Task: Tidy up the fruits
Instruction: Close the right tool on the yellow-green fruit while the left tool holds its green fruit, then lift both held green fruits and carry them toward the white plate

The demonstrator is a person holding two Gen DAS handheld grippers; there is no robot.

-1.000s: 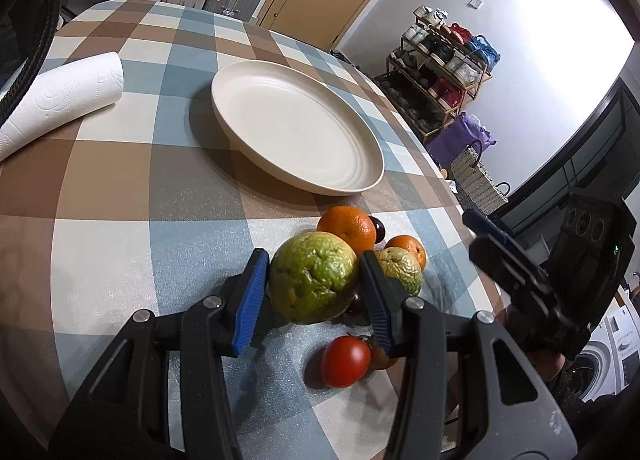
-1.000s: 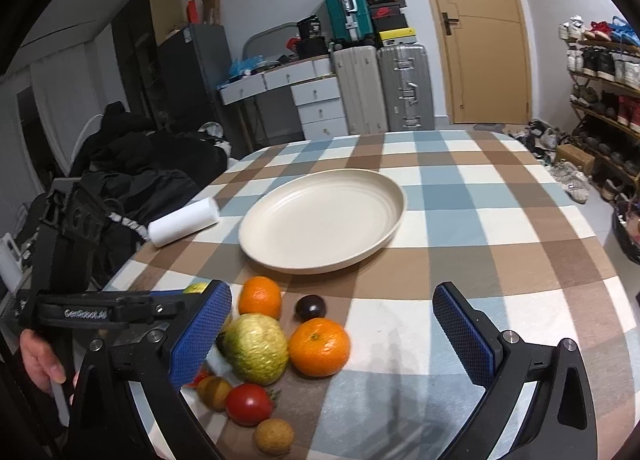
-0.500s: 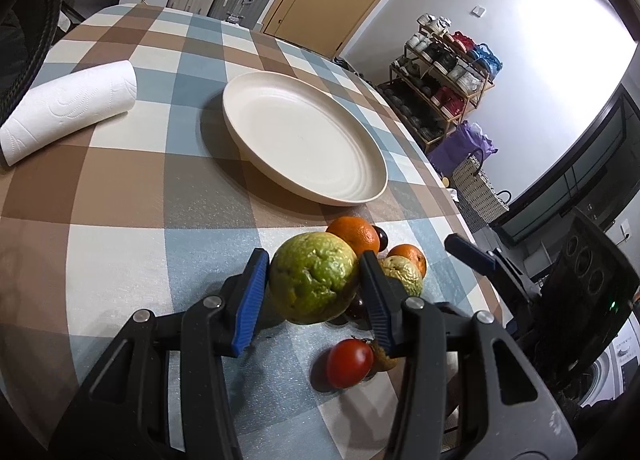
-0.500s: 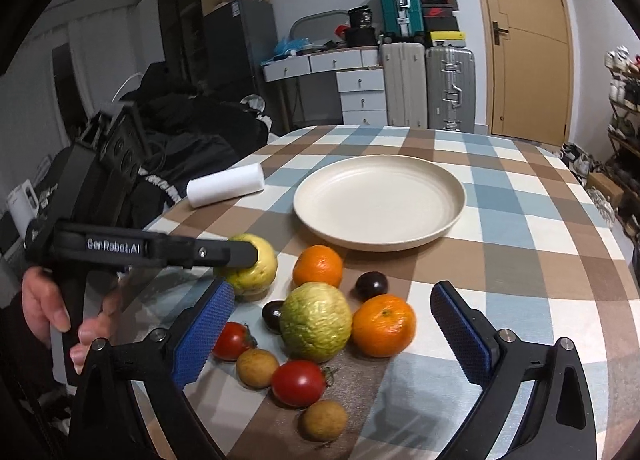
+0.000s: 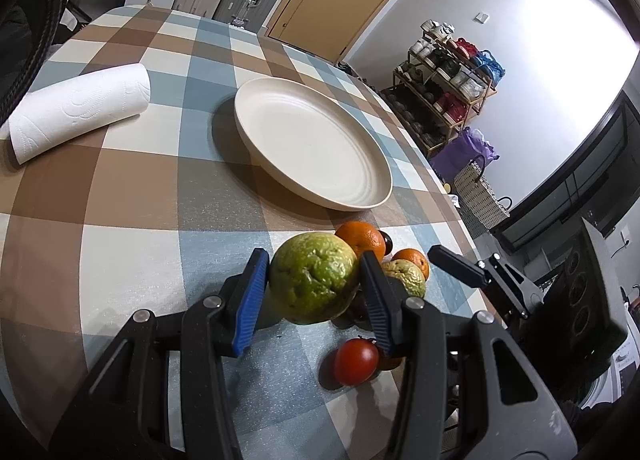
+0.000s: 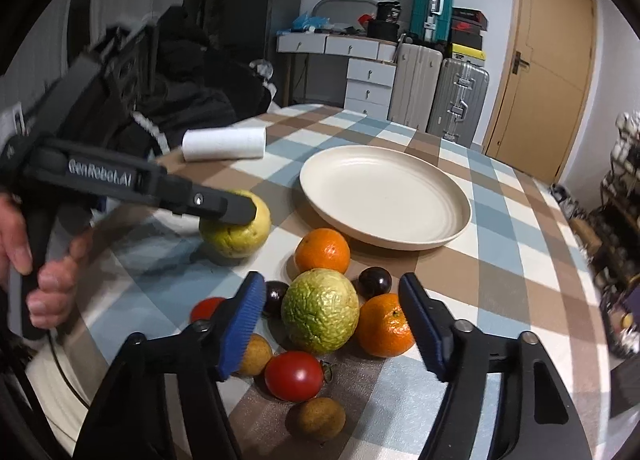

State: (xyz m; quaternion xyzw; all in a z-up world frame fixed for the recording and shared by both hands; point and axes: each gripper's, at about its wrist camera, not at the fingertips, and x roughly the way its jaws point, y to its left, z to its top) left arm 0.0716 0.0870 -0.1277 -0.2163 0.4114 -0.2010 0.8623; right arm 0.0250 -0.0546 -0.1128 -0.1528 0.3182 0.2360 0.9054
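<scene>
Fruits cluster on the checked tablecloth [image 5: 120, 187] near the cream plate [image 5: 372, 195]. Left gripper [image 5: 312, 296] clamps one green guava [image 5: 314, 278]; right gripper [image 6: 332, 320], jaws just narrowing, straddles another guava [image 6: 320, 310] untouched.

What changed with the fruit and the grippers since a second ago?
The right gripper swung over the fruit pile, its jaws closing around the bumpy green fruit but not yet pressing it. The left gripper kept hold of its green guava, lifted slightly. The plate and paper roll stayed put.

Cream plate [image 5: 312, 143], brown/blue/white check tablecloth [image 5: 132, 195], orange oranges [image 6: 322, 250]
</scene>
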